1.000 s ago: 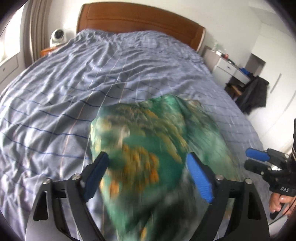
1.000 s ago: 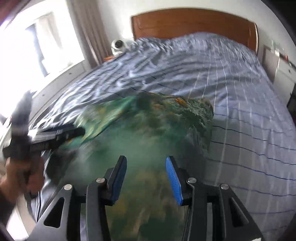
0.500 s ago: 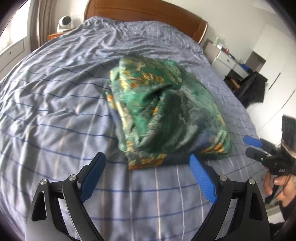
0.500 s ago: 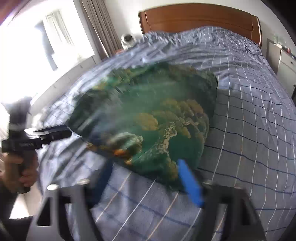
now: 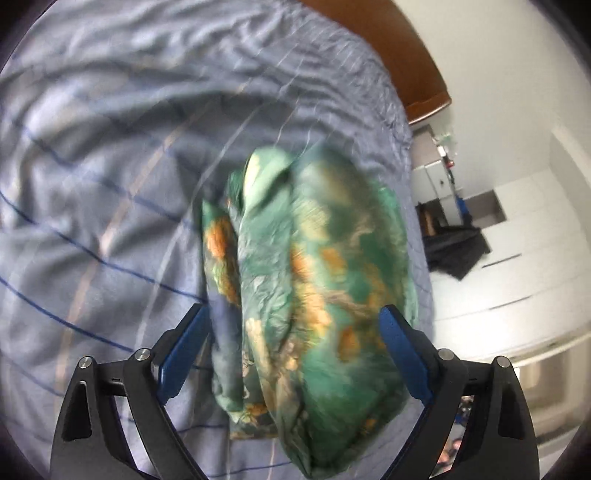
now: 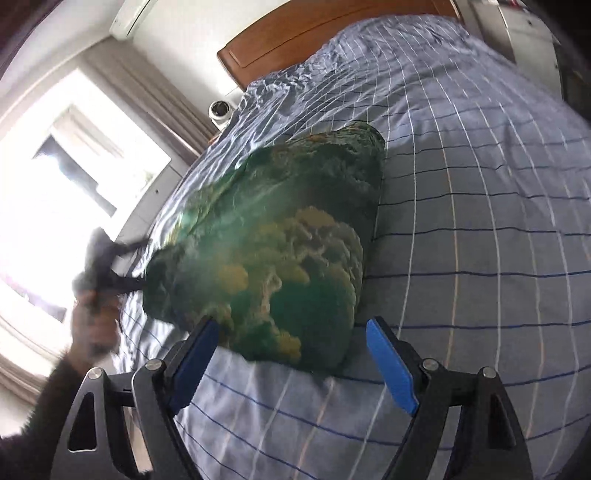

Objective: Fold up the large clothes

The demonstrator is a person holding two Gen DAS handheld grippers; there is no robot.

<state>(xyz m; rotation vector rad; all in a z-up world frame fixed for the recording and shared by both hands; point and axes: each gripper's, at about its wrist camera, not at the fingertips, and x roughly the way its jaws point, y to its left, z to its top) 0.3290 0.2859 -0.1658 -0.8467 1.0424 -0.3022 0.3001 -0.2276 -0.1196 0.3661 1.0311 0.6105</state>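
A green garment with an orange and cream print (image 5: 314, 280) lies folded in a thick bundle on the blue checked bed (image 5: 92, 184). My left gripper (image 5: 295, 354) is open, its blue pads on either side of the bundle's near end, gripping nothing. In the right wrist view the bundle (image 6: 280, 251) lies just beyond my open right gripper (image 6: 295, 362). The left gripper (image 6: 110, 266) shows there, blurred, at the bundle's left edge.
A wooden headboard (image 6: 325, 33) stands at the far end of the bed. A white camera (image 6: 219, 110) sits by the curtains and the bright window (image 6: 55, 192). White drawers (image 5: 436, 173) and a dark garment (image 5: 454, 251) are beside the bed on the right.
Both grippers let go of the garment and it dropped onto the bed as a bundle. My left gripper has since swung close over its near end. My right gripper has drawn back slightly.
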